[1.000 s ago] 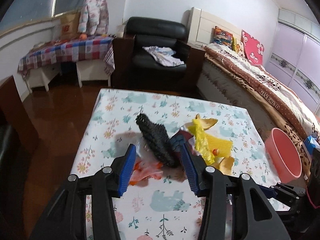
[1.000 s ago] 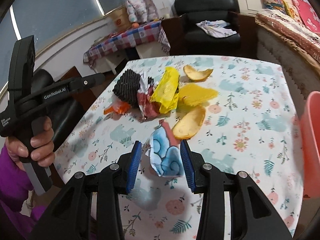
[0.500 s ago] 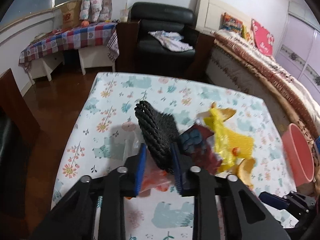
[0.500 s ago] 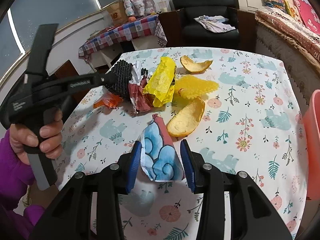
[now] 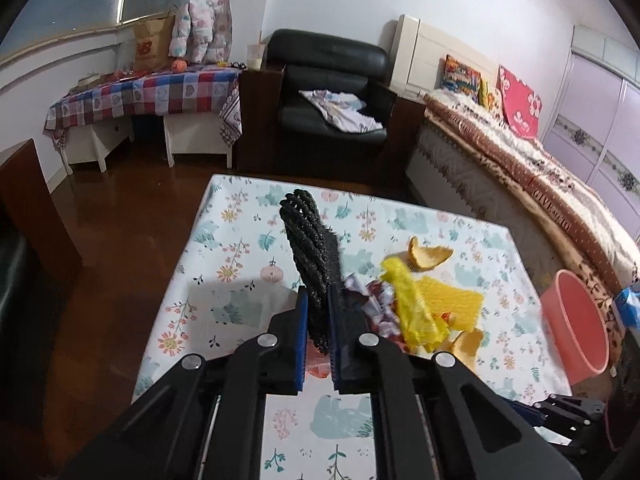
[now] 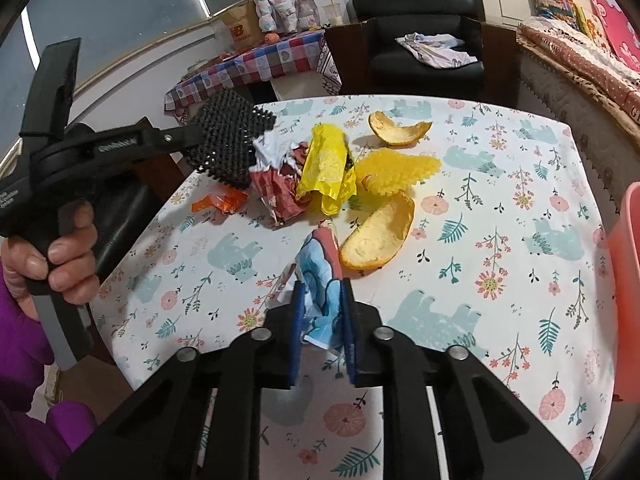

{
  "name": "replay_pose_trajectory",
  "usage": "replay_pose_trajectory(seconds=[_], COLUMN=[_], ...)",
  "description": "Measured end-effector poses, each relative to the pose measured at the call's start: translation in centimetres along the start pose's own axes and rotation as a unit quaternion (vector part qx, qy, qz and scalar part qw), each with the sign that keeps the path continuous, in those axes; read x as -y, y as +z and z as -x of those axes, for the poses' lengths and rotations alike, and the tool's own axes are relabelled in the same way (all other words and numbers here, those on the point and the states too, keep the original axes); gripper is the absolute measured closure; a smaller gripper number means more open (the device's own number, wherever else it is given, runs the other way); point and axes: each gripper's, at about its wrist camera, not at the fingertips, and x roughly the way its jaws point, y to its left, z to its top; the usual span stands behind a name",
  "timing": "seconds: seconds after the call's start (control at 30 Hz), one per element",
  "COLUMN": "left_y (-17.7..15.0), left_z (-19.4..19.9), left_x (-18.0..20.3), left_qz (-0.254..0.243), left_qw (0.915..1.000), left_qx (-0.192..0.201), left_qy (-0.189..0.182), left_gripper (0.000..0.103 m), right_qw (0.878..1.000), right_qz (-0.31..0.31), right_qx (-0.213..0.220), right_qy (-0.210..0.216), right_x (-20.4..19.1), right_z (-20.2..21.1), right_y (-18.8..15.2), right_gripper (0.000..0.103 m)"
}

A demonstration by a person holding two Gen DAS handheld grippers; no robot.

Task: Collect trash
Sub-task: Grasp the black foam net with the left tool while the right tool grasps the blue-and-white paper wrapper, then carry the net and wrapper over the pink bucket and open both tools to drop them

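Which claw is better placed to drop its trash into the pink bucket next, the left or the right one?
Probably the right claw. Its jaws are closing on the blue wrapper, and the pink bucket stands on its side of the table. The left claw grips the black foam net, farther from the bucket.

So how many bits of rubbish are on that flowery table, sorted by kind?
Orange peel pieces: 2
Foam fruit nets: 2, one black, one yellow
Wrappers and bags: 4, yellow bag, red-and-white wrapper, orange wrapper, blue cloud-print wrapper
Total: 8
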Motion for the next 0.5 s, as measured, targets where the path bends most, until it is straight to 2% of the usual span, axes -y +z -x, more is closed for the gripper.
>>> replay_pose_trajectory(seconds=[0.27, 0.5], left_y=[1.2, 1.7], left_z=[3.2, 4.4], left_x=[1.4, 4.7], left_qz=[-0.005, -0.026], left_qw=[0.9989, 0.9964], left_qx=[0.033, 0.043], left_qy=[-0.032, -0.068], left_gripper=[0.095, 0.095], right_qw=[0.998, 0.995], right_qz=[-0.007, -0.023], right_qx=[0.051, 0.098], right_qy=[0.026, 0.011], right_x=[-0.2, 0.9], right_z=[3.6, 6.7], right_y=[1.2, 2.1], right_gripper=[0.089, 0.089])
